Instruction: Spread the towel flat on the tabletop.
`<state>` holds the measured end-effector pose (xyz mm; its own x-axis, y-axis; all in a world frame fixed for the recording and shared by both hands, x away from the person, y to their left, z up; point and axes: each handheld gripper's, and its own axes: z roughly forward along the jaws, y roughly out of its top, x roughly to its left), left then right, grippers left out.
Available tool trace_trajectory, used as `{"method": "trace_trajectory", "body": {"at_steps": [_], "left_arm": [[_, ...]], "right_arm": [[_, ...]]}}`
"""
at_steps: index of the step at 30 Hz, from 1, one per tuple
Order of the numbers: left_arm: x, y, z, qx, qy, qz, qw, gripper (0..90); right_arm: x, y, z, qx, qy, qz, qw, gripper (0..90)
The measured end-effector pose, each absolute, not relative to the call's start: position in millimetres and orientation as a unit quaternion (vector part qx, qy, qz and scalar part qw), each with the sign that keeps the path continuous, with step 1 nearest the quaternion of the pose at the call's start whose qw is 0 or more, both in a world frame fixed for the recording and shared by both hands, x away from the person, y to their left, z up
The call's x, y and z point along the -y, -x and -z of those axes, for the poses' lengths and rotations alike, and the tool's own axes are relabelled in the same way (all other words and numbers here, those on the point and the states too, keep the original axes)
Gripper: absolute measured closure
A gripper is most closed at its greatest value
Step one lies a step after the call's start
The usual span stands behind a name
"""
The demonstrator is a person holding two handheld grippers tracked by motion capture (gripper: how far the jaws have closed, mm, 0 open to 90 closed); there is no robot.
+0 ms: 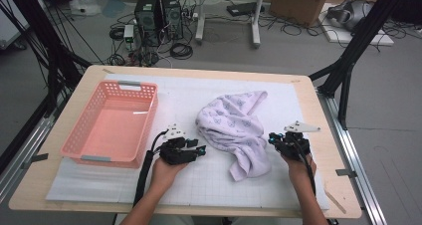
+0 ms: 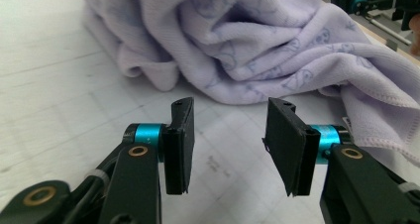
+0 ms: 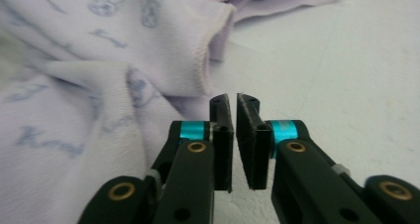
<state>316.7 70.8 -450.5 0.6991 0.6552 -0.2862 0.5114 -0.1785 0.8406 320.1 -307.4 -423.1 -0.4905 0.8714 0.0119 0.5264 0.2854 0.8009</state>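
The towel [image 1: 234, 130] lies crumpled in a loose heap near the middle of the surface [image 1: 298, 93], on the white gridded mat [image 1: 179, 93], with one tail trailing toward your side and another corner pointing toward the far edge. Expect it to be light, soft and wholly limp: it will sag and drape from whatever point you lift, and a thick fold will compress between the jaws rather than resist them. The weave looks terry-like, so slipping should be slight, but a pinch on a single thin layer may pull free. The hemmed edge is your soundest hold; in the right gripper view a stitched hem [image 3: 205, 50] curls just ahead of the jaws, and in the left gripper view a rolled fold [image 2: 163, 75] sits near the jaws with bare mat between. Your left gripper [image 1: 201, 150] rests low at the towel's left flank, pointing toward the cloth, its jaws spread wide and holding nothing. Your right gripper [image 1: 272, 138] sits at the towel's right flank, aimed inward at the trailing tail; its jaws are drawn almost together, a thin slit between them, and grip no cloth. Both forearms come in from the near edge, hands level and close to the mat. The pink basket [image 1: 84, 135] stands empty on the left of the surface, apart from the towel.
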Motion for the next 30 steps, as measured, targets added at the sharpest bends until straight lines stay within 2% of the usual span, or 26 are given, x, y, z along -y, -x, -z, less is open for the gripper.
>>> {"method": "trace_trajectory", "body": {"at_steps": [3,5,6,7,11,12,13,15,18,21,25,26,27,29,30], "left_arm": [[-59.8,-317.3,450.7,-0.371,-0.771,-0.065,0.514,54.2],[-48.8,-320.5,451.3,-0.379,-0.771,-0.069,0.508,51.4],[-48.8,-320.5,451.3,-0.379,-0.771,-0.069,0.508,48.2],[-41.1,-326.7,450.1,-0.384,-0.774,-0.06,0.5,45.1],[-19.0,-337.1,447.4,-0.376,-0.789,-0.073,0.48,42.0],[-12.8,-339.3,447.9,-0.372,-0.798,-0.079,0.468,41.6],[-6.6,-340.8,449.4,-0.366,-0.807,-0.088,0.454,42.3],[2.2,-339.8,449.9,-0.353,-0.82,-0.127,0.433,50.8],[2.0,-340.5,447.3,-0.348,-0.822,-0.128,0.432,81.2],[-9.8,-338.7,440.6,-0.348,-0.821,-0.146,0.428,85.1],[-41.6,-336.9,429.0,-0.361,-0.804,-0.164,0.443,85.2],[-47.7,-336.5,427.5,-0.362,-0.804,-0.168,0.441,85.3],[-53.0,-336.2,426.5,-0.365,-0.803,-0.176,0.438,85.3],[-64.0,-337.2,426.0,-0.376,-0.793,-0.179,0.445,85.1],[-68.3,-337.8,426.5,-0.381,-0.789,-0.176,0.449,85.1]], "right_arm": [[308.5,-321.4,426.0,-0.774,-0.448,-0.403,0.194,69.4],[301.3,-322.9,431.2,-0.791,-0.434,-0.398,0.165,65.3],[296.7,-322.9,433.8,-0.801,-0.426,-0.387,0.165,64.1],[293.0,-322.6,435.7,-0.806,-0.422,-0.379,0.167,63.8],[286.4,-320.6,439.6,-0.817,-0.408,-0.377,0.154,62.3],[284.9,-319.5,440.3,-0.82,-0.403,-0.374,0.157,64.5],[284.0,-318.3,440.6,-0.822,-0.4,-0.374,0.157,70.6],[282.8,-316.5,441.2,-0.827,-0.391,-0.376,0.149,84.4],[280.8,-313.7,440.6,-0.832,-0.377,-0.387,0.123,86.1],[278.7,-305.9,438.2,-0.844,-0.348,-0.395,0.103,86.1],[276.0,-296.4,436.1,-0.851,-0.323,-0.406,0.084,86.3],[270.6,-292.4,434.2,-0.851,-0.302,-0.426,0.055,86.2],[266.0,-290.3,433.0,-0.854,-0.287,-0.432,0.048,86.2],[259.3,-287.6,430.7,-0.853,-0.282,-0.437,0.049,72.4],[259.3,-287.6,430.7,-0.853,-0.282,-0.437,0.049,72.4]]}}
